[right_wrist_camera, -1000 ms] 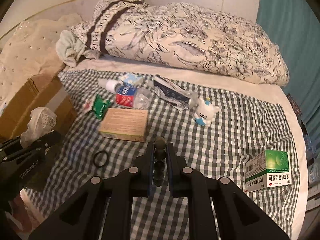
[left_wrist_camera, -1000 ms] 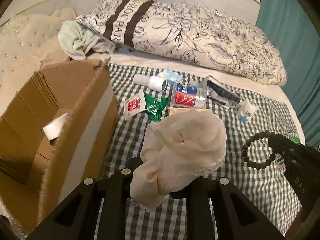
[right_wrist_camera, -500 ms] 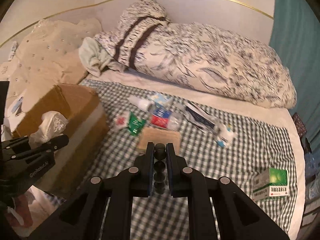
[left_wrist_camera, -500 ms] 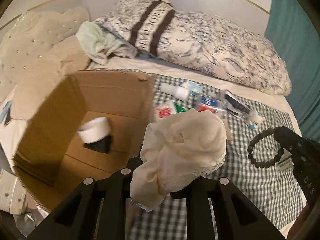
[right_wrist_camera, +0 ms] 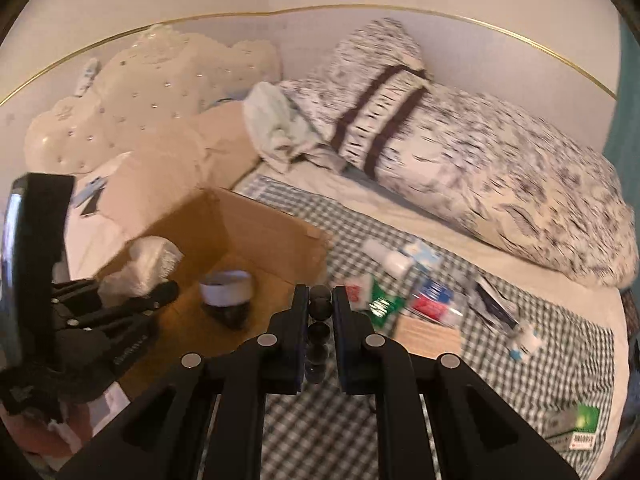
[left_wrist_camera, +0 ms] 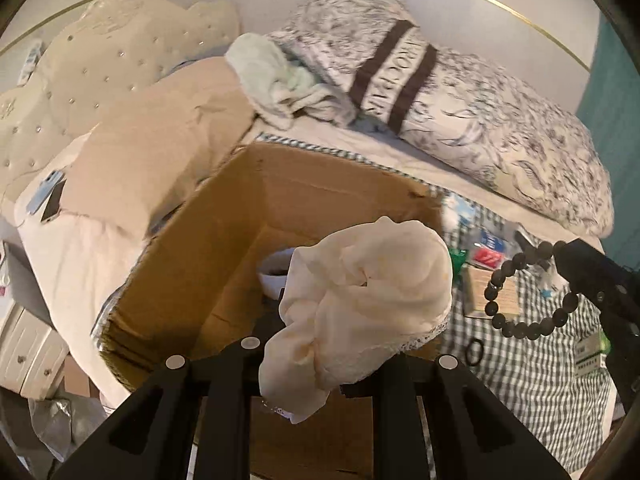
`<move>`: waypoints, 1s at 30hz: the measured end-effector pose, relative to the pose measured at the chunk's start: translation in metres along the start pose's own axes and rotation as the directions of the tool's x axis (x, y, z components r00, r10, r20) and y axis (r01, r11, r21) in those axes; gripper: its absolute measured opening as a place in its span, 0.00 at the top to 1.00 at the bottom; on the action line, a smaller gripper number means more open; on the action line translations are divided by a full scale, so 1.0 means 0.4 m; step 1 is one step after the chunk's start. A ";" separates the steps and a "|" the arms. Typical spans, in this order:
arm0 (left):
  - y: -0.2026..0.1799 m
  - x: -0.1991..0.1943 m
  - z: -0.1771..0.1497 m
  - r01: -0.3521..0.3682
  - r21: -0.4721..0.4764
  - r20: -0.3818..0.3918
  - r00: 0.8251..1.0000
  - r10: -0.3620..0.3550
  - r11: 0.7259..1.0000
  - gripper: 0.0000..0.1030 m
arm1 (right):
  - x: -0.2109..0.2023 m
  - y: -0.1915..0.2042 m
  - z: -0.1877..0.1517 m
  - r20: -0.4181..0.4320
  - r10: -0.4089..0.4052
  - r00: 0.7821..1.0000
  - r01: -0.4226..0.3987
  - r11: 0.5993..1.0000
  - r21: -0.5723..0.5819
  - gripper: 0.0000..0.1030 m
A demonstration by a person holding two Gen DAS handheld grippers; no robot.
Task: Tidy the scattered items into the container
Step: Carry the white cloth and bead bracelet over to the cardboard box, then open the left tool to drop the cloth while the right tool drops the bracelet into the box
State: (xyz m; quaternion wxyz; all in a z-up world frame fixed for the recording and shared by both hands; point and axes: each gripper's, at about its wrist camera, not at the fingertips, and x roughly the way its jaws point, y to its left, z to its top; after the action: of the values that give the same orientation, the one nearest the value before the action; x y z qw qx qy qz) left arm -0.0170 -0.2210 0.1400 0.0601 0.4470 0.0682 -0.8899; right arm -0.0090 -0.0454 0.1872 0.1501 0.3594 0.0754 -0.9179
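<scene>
A cloth (left_wrist_camera: 360,304) and a bracelet (right_wrist_camera: 319,320), each claw-gripped, are carried over the box (left_wrist_camera: 224,248); release at twelve o'clock is needed next.

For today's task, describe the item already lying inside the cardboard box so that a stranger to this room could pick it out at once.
Find the open cardboard box at the left end of the checked bedspread, beside the beige pillow. On its floor lies one small round pot, white-walled over a dark base. Every other loose item remains outside on the bedspread, so it is the only thing in the box.
</scene>
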 end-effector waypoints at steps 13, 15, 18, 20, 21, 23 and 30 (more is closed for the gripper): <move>0.137 0.078 -0.021 -0.043 -0.075 -0.055 0.998 0.039 0.996 0.84 | 0.108 0.167 0.048 -0.024 0.082 0.996 -0.084 0.994 -0.073 0.89; 0.144 0.086 -0.023 -0.041 -0.079 -0.058 0.998 0.037 0.996 0.84 | 0.124 0.178 0.045 -0.036 0.088 0.996 -0.090 0.993 -0.076 0.89; 0.149 0.094 -0.022 -0.042 -0.079 -0.056 0.998 0.037 0.996 0.81 | 0.152 0.186 0.037 -0.061 0.097 0.993 -0.101 0.992 -0.070 0.89; 0.148 0.098 -0.021 -0.041 -0.081 -0.052 0.998 0.037 0.996 0.77 | 0.166 0.183 0.034 -0.072 0.104 0.992 -0.108 0.992 -0.060 0.89; 0.147 0.101 -0.021 -0.037 -0.082 -0.052 0.998 0.032 0.996 0.71 | 0.174 0.180 0.032 -0.077 0.108 0.991 -0.112 0.992 -0.051 0.89; 0.147 0.106 -0.020 -0.032 -0.081 -0.052 0.998 0.028 0.996 0.65 | 0.183 0.172 0.033 -0.080 0.112 0.991 -0.115 0.993 -0.036 0.89; 0.143 0.106 -0.019 -0.026 -0.086 -0.038 0.999 0.023 0.996 0.36 | 0.175 0.150 0.037 -0.040 0.080 0.996 -0.081 0.997 -0.019 0.39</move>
State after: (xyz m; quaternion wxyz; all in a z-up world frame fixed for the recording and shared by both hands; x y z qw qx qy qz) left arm -0.0265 -0.2778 0.0978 0.0891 0.4612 0.1023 -0.8769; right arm -0.0475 -0.1211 0.1486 0.1890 0.3787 0.0733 -0.9030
